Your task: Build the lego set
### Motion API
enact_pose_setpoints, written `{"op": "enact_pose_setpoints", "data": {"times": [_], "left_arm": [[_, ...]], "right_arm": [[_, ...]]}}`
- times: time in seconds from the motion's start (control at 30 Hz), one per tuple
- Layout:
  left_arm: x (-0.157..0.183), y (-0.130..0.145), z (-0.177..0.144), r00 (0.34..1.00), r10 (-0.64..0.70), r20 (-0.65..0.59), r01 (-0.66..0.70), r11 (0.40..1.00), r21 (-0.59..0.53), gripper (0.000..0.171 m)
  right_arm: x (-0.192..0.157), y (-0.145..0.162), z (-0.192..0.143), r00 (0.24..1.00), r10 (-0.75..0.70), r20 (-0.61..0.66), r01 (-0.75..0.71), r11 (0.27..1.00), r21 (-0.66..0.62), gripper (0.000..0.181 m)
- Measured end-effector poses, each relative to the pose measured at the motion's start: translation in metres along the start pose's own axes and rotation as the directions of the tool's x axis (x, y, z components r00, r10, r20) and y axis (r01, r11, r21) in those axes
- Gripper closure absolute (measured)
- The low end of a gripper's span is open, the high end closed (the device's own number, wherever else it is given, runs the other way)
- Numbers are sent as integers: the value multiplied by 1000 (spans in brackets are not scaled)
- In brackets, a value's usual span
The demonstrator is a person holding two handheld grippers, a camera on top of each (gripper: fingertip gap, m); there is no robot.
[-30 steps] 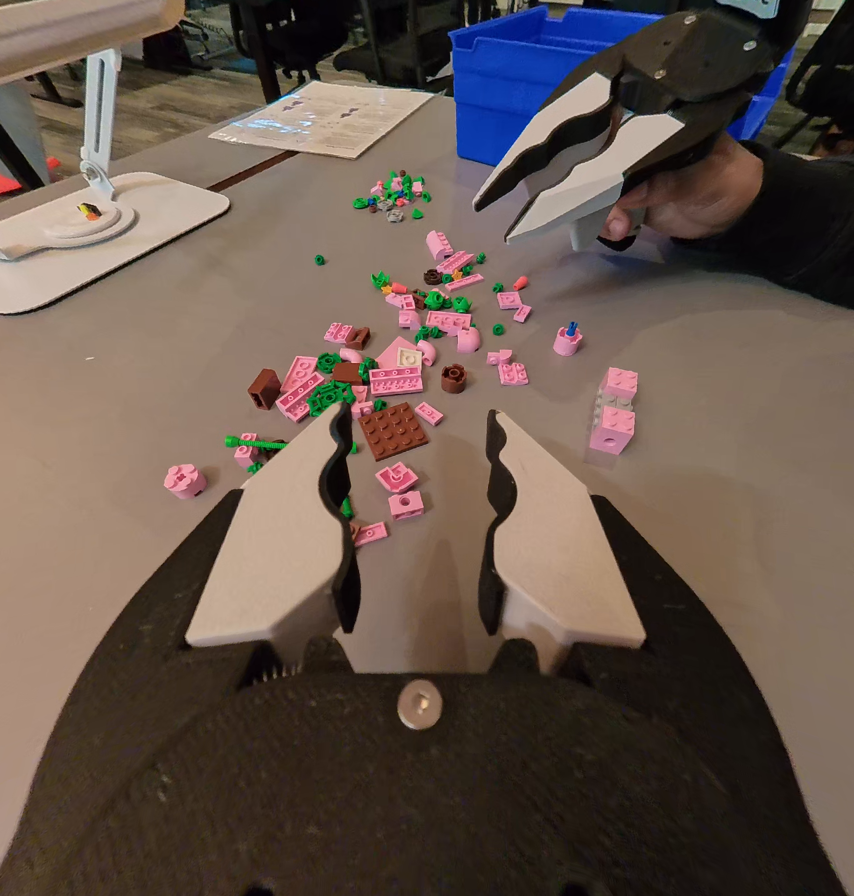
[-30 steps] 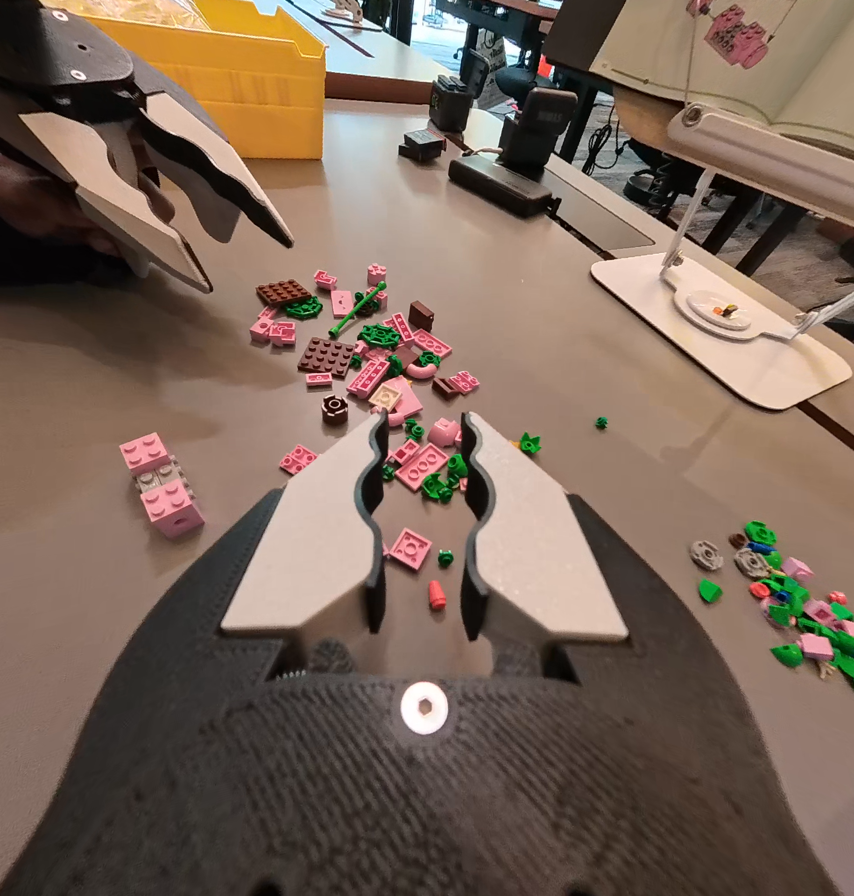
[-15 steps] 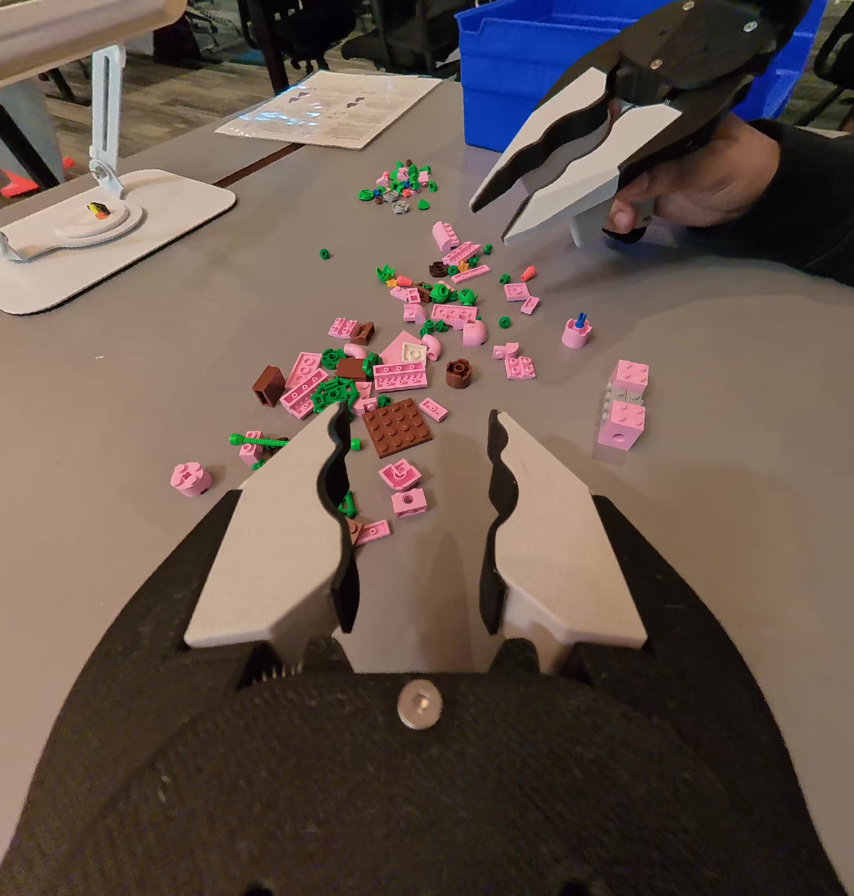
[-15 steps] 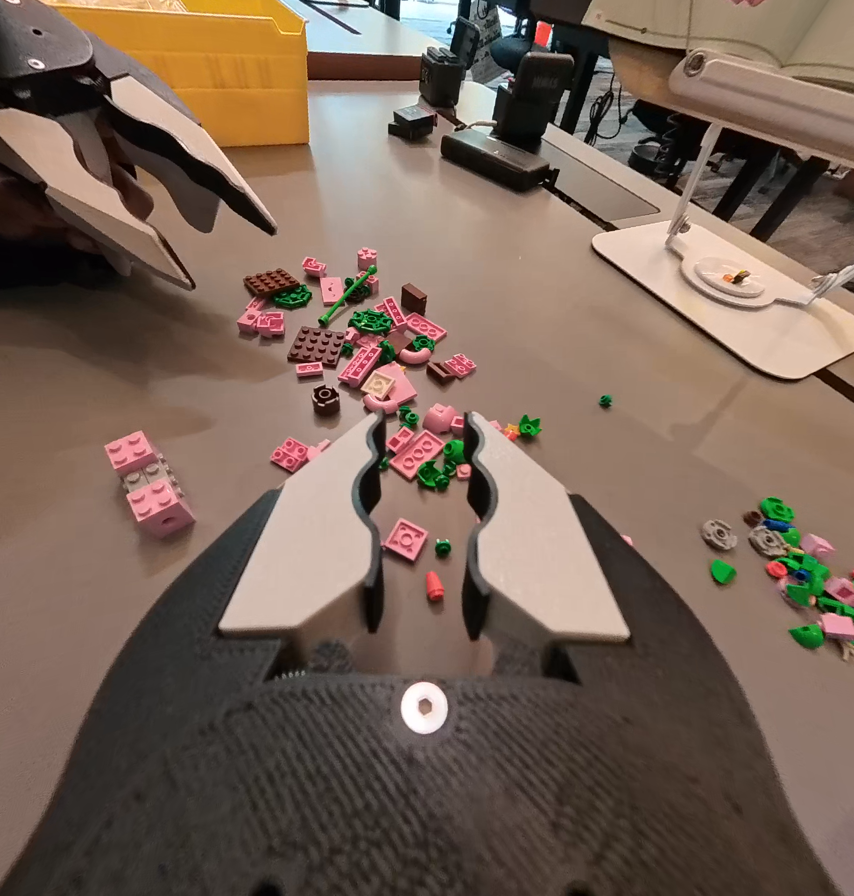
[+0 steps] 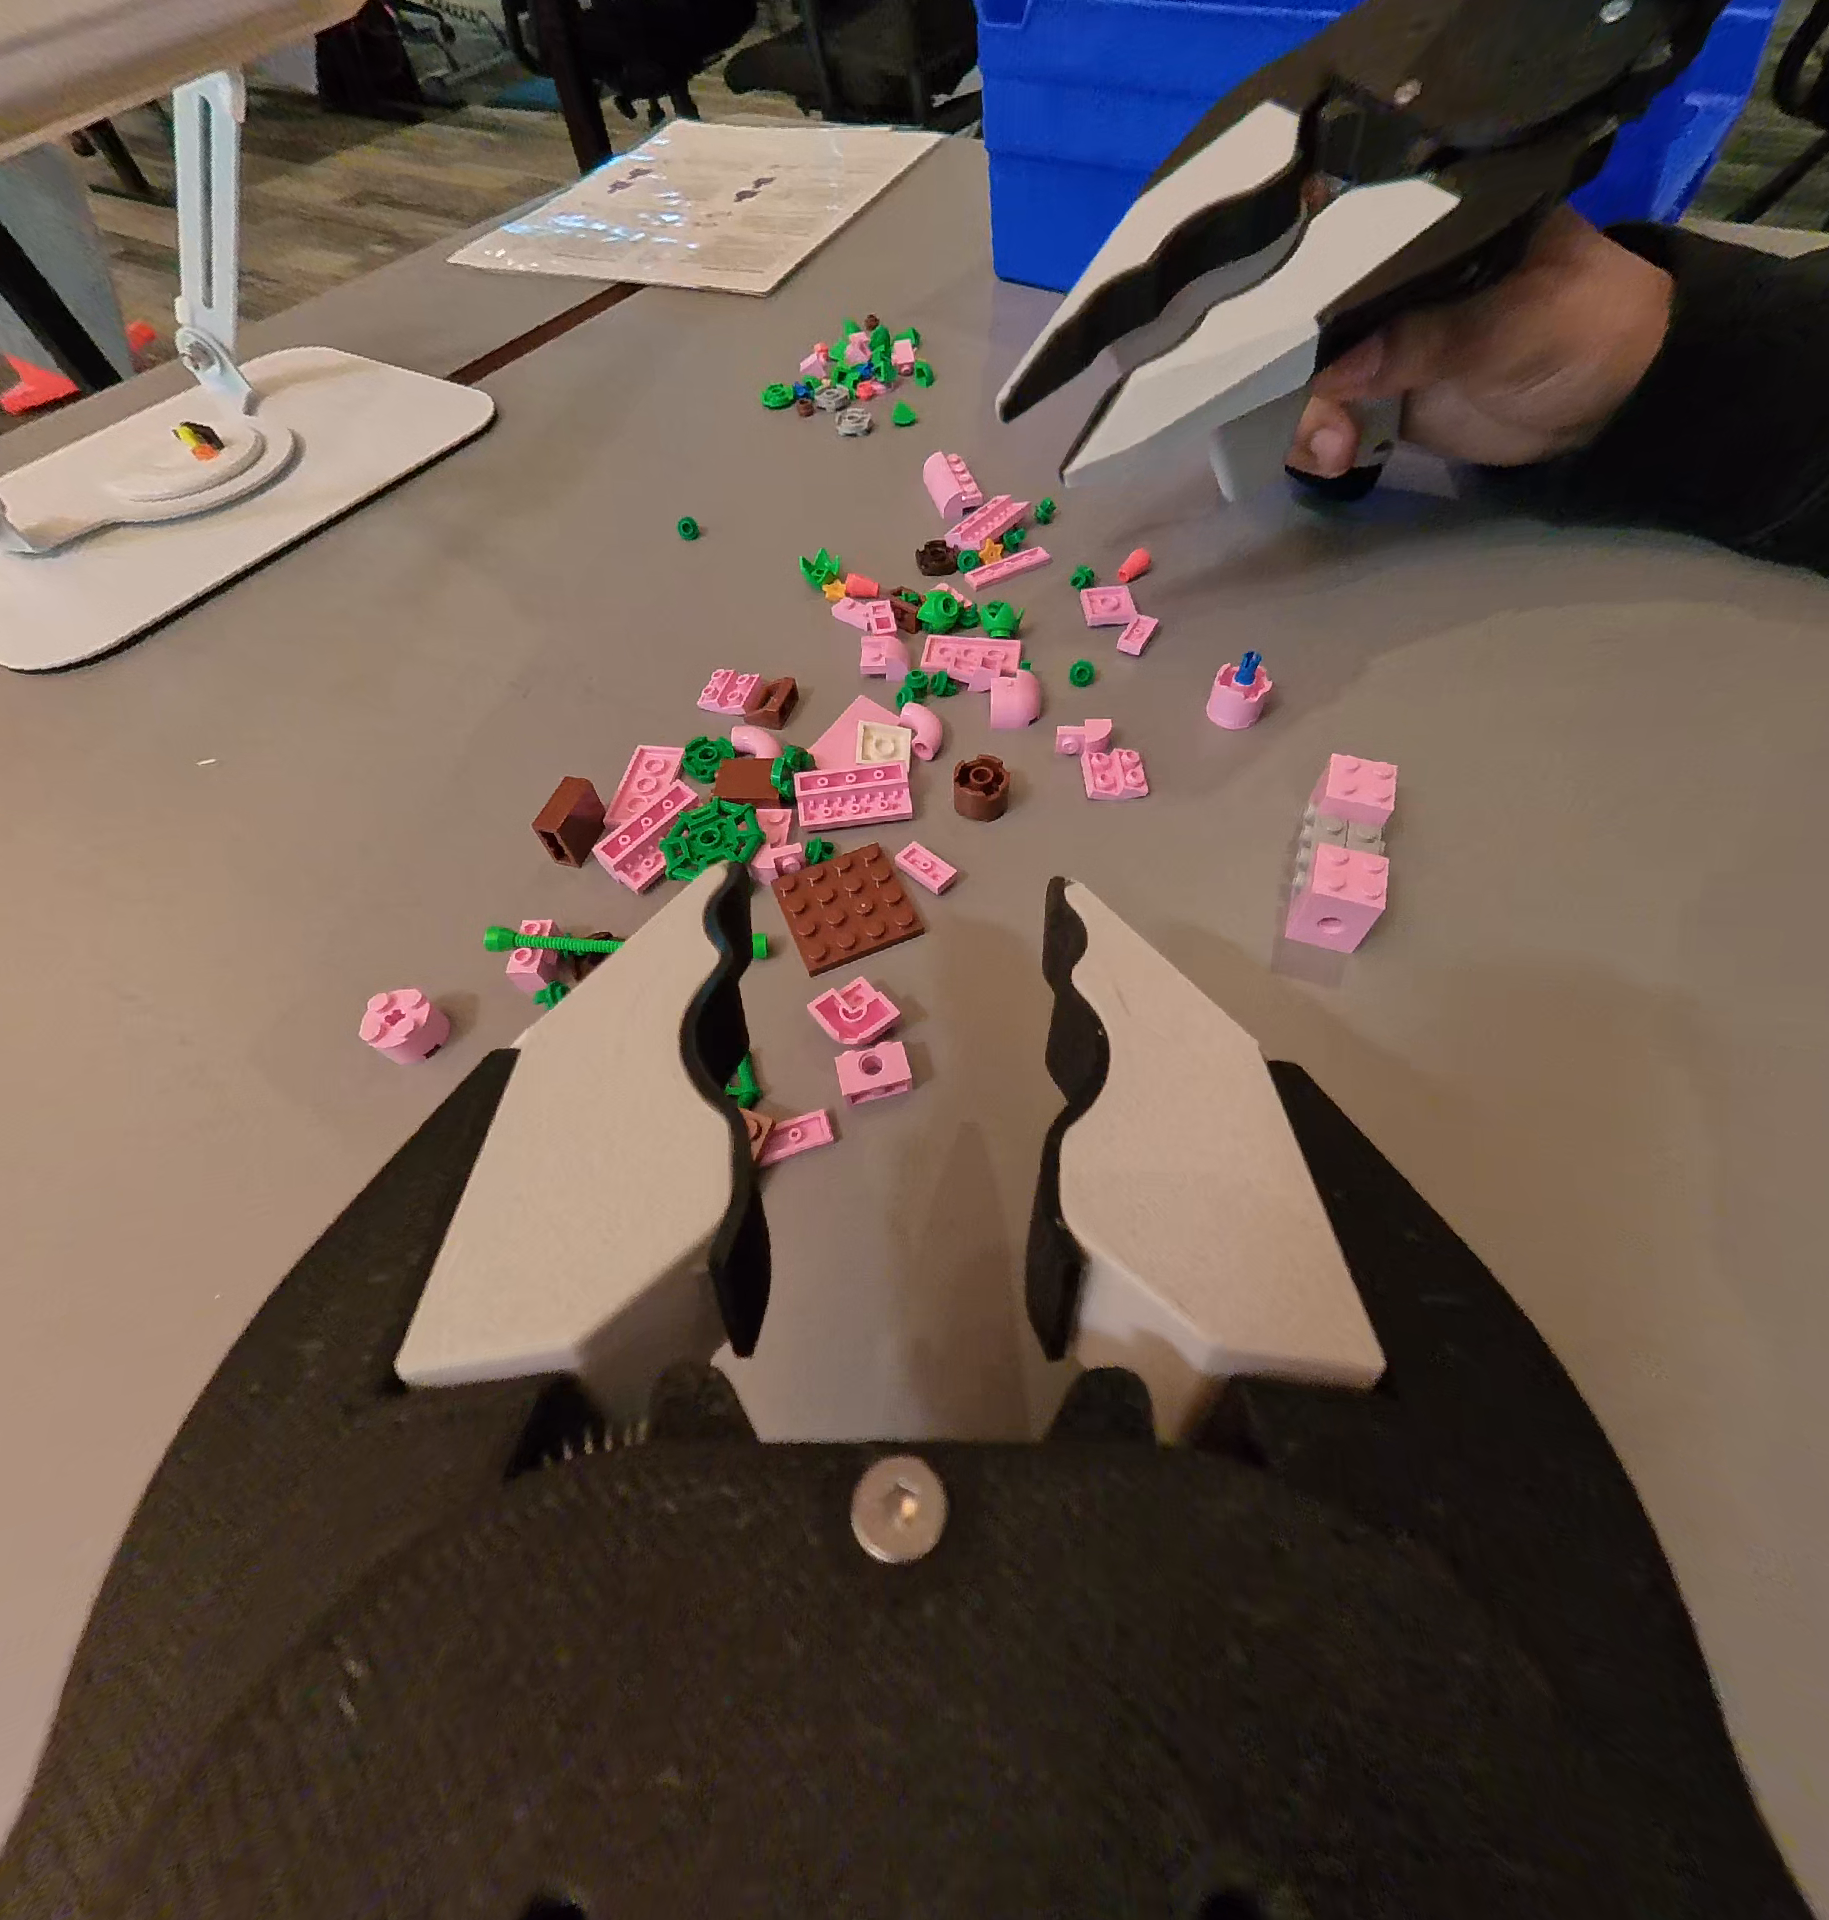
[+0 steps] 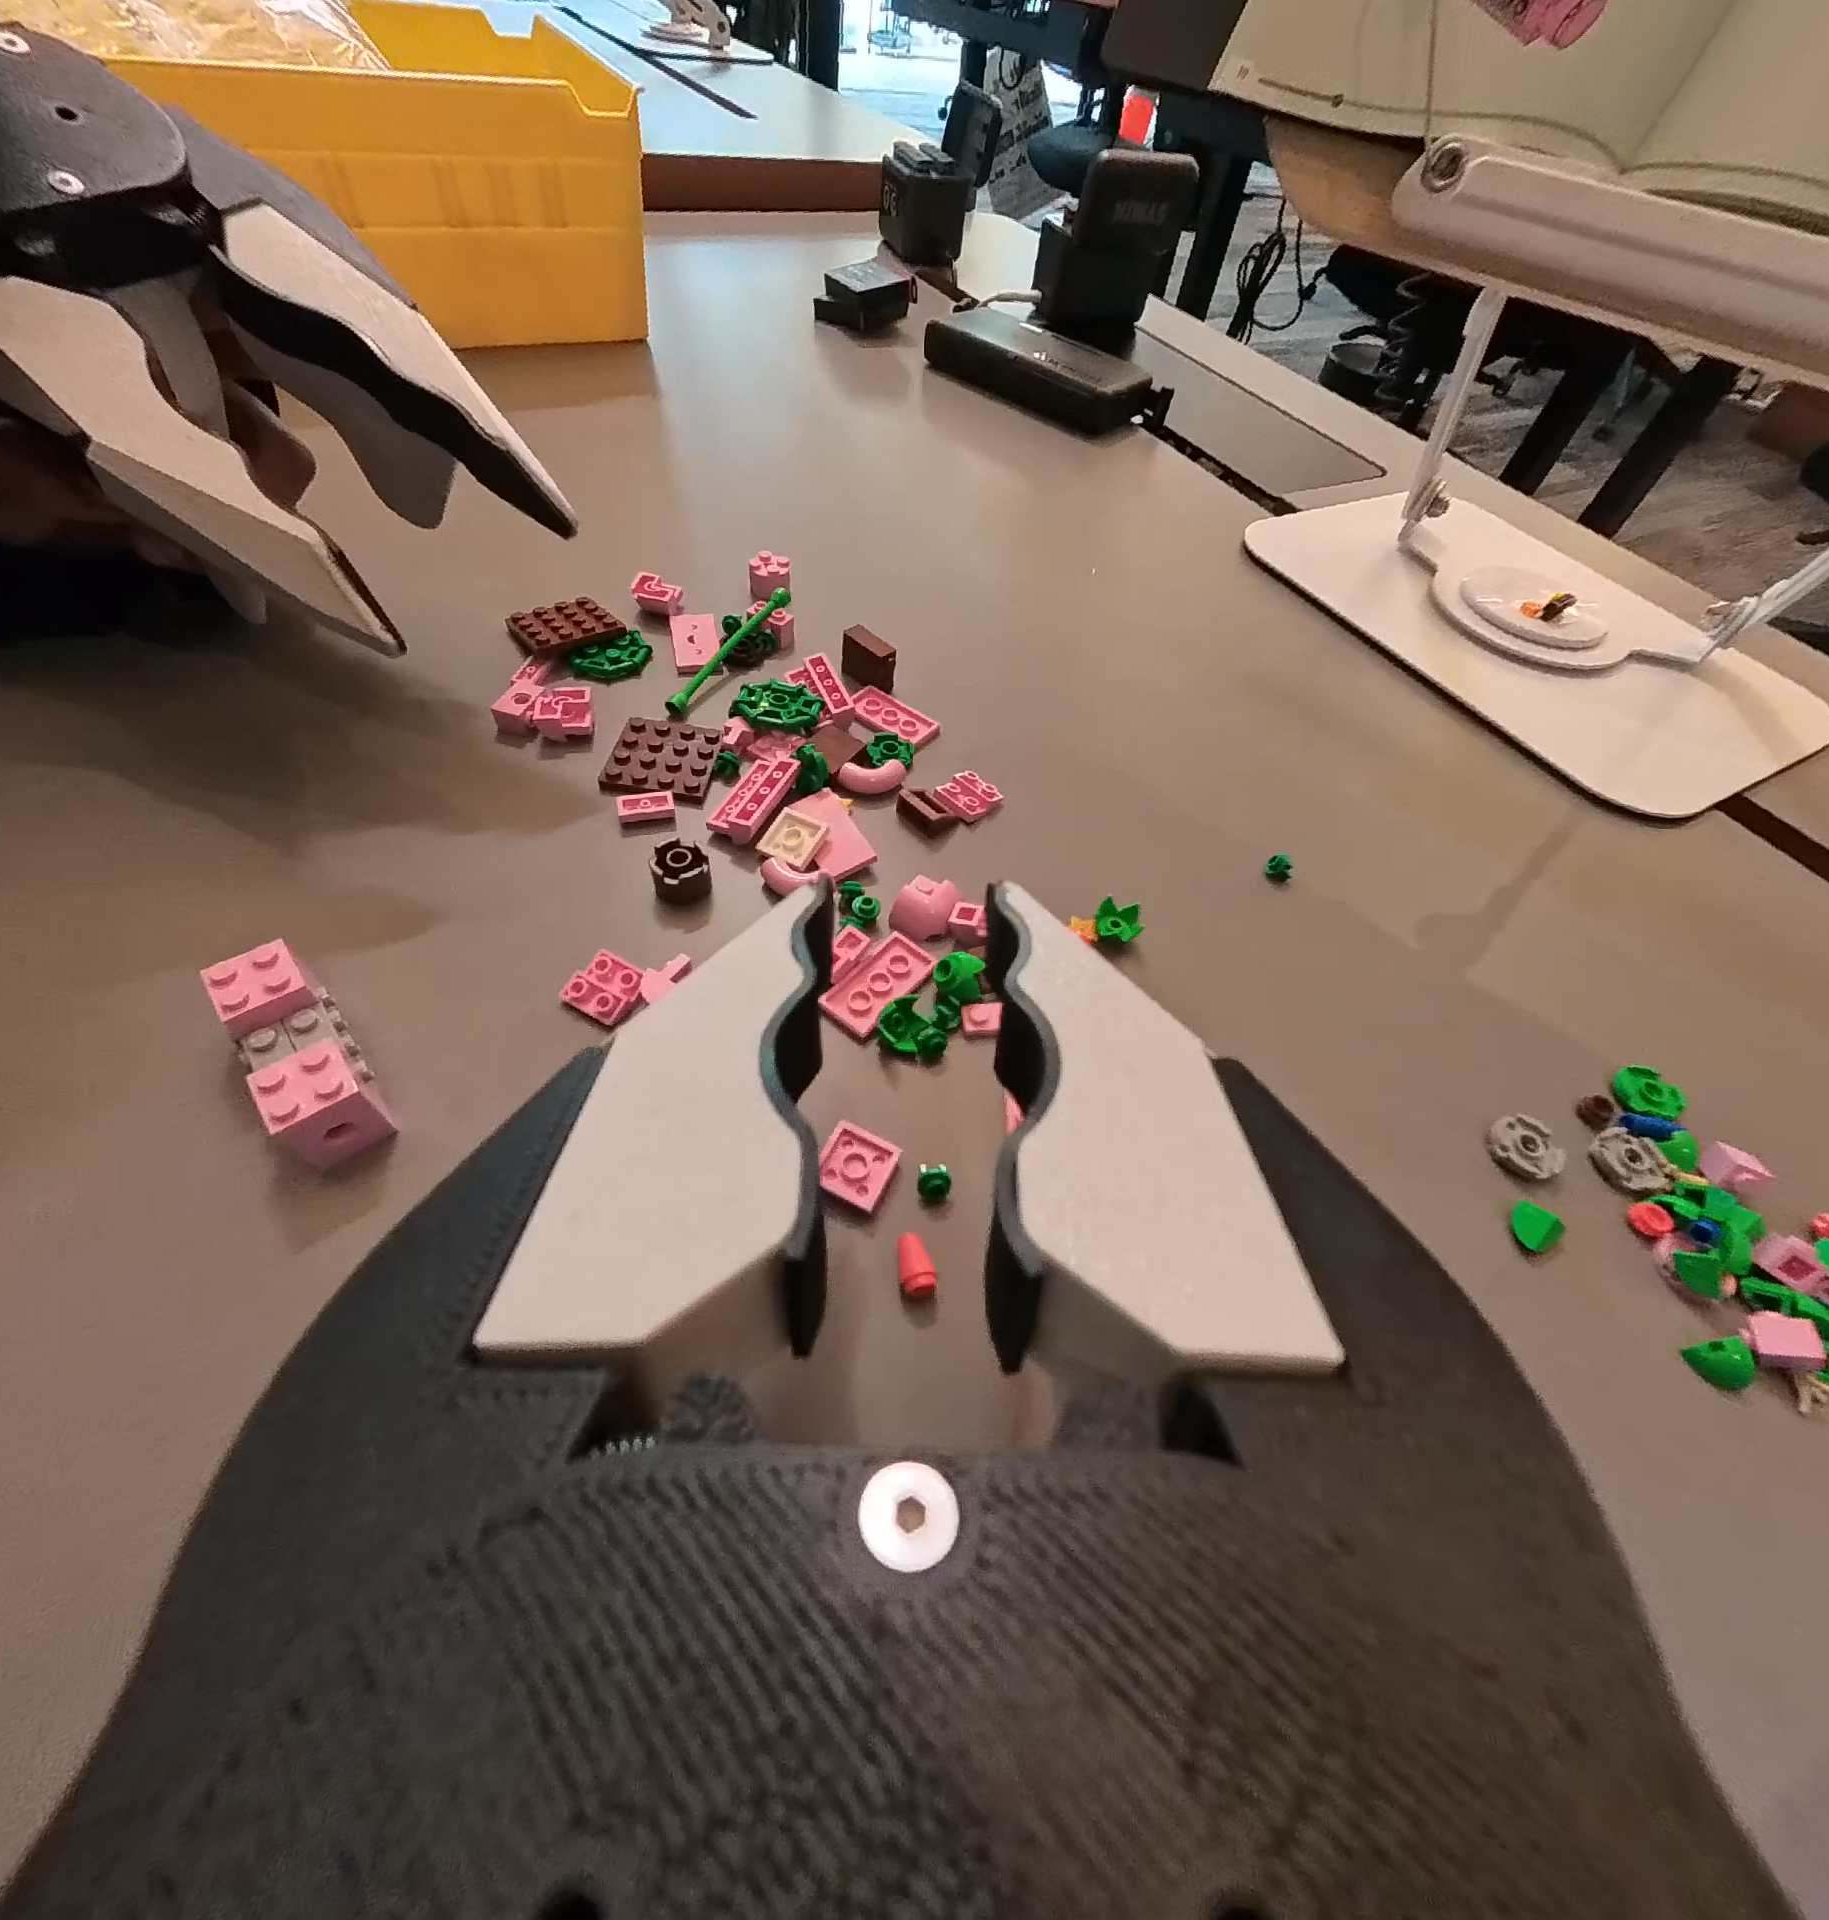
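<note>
Loose pink, green and brown lego pieces lie scattered on the grey table (image 5: 266, 852). My left gripper (image 5: 894, 894) is open and empty, just above a brown square plate (image 5: 848, 906) and small pink pieces. My right gripper (image 6: 902, 902) is open and empty over a pink plate (image 6: 881, 983) and green studs; it also shows in the left wrist view (image 5: 1035, 442). A built stack of two pink bricks with a grey one between (image 5: 1341, 852) lies to the right, and it shows in the right wrist view (image 6: 292, 1049). A pink round piece with a blue pin (image 5: 1238, 694) stands apart.
A blue bin (image 5: 1076, 145) and a laminated sheet (image 5: 702, 208) sit at the back. A white lamp base (image 5: 193, 468) stands at the left. A yellow bin (image 6: 453, 208) and black devices (image 6: 1035, 353) lie beyond. A second small pile of pieces (image 6: 1741, 1247) lies at the right. It is some 6 cm from my right tips to the pink plate (image 6: 881, 983). The left camera catches it too, in the left wrist view (image 5: 972, 647).
Both grippers have shifted slightly forward over the pile. Both stay open and empty. No piece has moved.
</note>
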State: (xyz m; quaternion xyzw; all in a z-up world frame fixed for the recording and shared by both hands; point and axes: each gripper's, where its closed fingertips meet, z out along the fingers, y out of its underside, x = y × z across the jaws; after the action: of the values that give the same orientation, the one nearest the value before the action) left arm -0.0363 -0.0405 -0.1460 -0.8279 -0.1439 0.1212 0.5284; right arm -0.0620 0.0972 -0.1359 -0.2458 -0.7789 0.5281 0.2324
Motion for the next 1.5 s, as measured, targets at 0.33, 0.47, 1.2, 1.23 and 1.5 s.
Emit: {"op": "enact_pose_setpoints", "data": {"times": [0.33, 0.47, 1.2, 1.23, 1.5], "left_arm": [[1, 6, 7, 1000, 29, 6, -29, 998, -53, 117], [1, 7, 7, 1000, 25, 3, -25, 998, -58, 117], [6, 8, 13, 987, 156, 28, -153, 984, -87, 119], [3, 6, 12, 982, 180, 58, -176, 981, -76, 120], [-10, -3, 3, 987, 114, 112, -114, 993, -7, 121]], "right_arm": [[50, 7, -22, 978, 53, -204, -58, 998, -17, 160], [65, 9, -32, 963, 156, -220, -152, 988, 33, 169], [188, 53, -27, 787, 218, -577, -323, 943, -84, 173], [192, 53, -26, 780, 221, -585, -328, 941, -83, 171], [199, 45, -33, 772, 287, -567, -342, 940, 9, 163]]}}
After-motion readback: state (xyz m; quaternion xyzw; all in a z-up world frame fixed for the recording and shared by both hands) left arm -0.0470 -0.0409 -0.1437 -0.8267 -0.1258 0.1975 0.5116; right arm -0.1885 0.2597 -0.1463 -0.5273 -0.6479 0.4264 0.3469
